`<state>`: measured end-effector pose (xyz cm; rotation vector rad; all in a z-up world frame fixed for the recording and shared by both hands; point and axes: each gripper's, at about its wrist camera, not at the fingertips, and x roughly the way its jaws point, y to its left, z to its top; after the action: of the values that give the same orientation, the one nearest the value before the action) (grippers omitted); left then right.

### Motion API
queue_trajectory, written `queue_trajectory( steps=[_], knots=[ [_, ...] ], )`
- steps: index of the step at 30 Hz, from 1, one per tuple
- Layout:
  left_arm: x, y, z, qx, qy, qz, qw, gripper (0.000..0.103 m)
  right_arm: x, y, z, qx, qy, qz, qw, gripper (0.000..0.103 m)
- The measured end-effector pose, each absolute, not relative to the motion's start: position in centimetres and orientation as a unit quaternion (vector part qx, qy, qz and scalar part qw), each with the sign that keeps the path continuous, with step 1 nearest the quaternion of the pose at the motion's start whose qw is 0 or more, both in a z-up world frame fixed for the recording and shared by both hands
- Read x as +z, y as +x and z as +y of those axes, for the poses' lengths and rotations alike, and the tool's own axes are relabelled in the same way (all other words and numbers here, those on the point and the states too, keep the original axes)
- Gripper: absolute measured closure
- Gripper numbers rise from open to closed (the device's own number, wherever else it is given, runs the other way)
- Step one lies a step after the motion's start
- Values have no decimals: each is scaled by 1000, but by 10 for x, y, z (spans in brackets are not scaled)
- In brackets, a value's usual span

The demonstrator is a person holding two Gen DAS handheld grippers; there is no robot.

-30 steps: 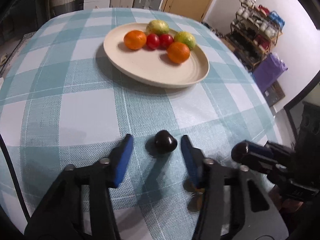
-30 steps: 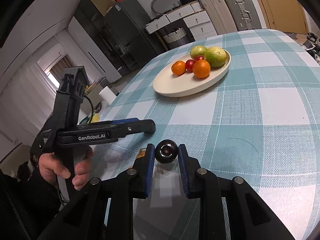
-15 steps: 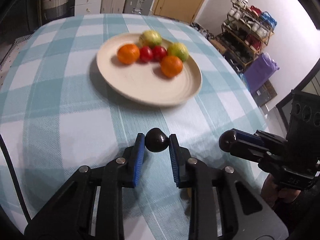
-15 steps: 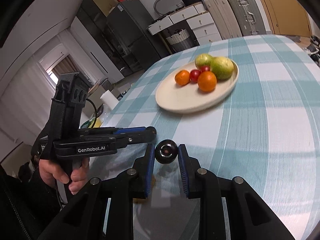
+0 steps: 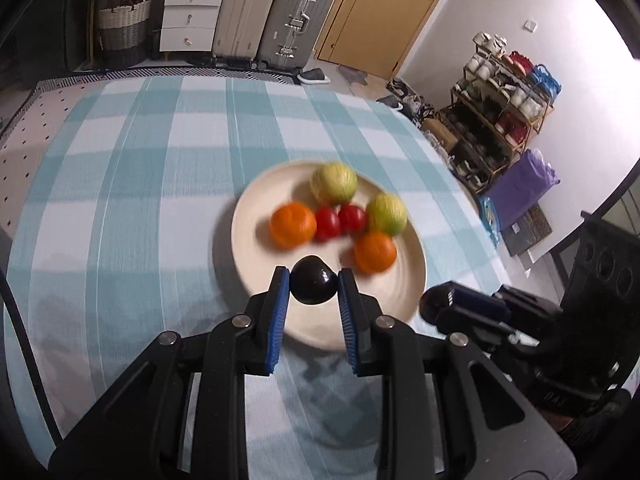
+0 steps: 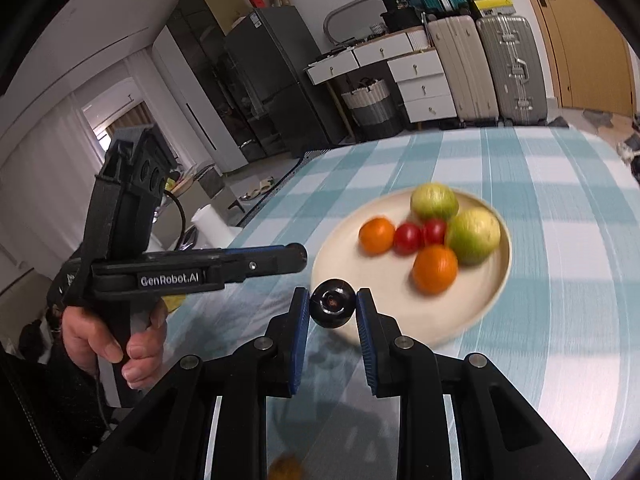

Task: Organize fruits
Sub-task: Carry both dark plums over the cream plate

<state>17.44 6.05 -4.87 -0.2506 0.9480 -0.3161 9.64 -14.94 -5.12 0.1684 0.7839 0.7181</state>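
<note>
My left gripper [image 5: 313,286] is shut on a dark purple fruit [image 5: 313,285] and holds it above the near rim of the cream plate [image 5: 256,216]. My right gripper [image 6: 332,307] is shut on a second dark round fruit [image 6: 332,307], held in the air just left of the plate [image 6: 332,256]. The plate holds two oranges [image 5: 292,224], two small red tomatoes [image 5: 340,220] and two green-yellow fruits [image 5: 334,184]. The right gripper shows in the left wrist view [image 5: 436,303]; the left gripper shows in the right wrist view [image 6: 298,252].
The table has a teal and white checked cloth [image 5: 120,200]. A brownish fruit [image 6: 285,467] lies on the cloth below my right gripper. Suitcases [image 5: 276,20] and drawers stand beyond the far edge; a shoe rack [image 5: 500,100] stands at the right.
My left gripper closed on the dark fruit, lifted it off the cloth and carried it over the plate's near rim. My right gripper moved toward the plate with its fruit.
</note>
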Motion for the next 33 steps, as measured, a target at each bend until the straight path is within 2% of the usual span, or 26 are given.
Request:
queue_trajectory(
  steps=[14,33],
  knots=[
    [-54,260,52,-164,-125,462,862,81,-55,159,-139,296,72,379,874,79],
    [-98,307,47,-178,-179,492,833,81,-78,185,-124,280,41,410,867,79]
  ],
)
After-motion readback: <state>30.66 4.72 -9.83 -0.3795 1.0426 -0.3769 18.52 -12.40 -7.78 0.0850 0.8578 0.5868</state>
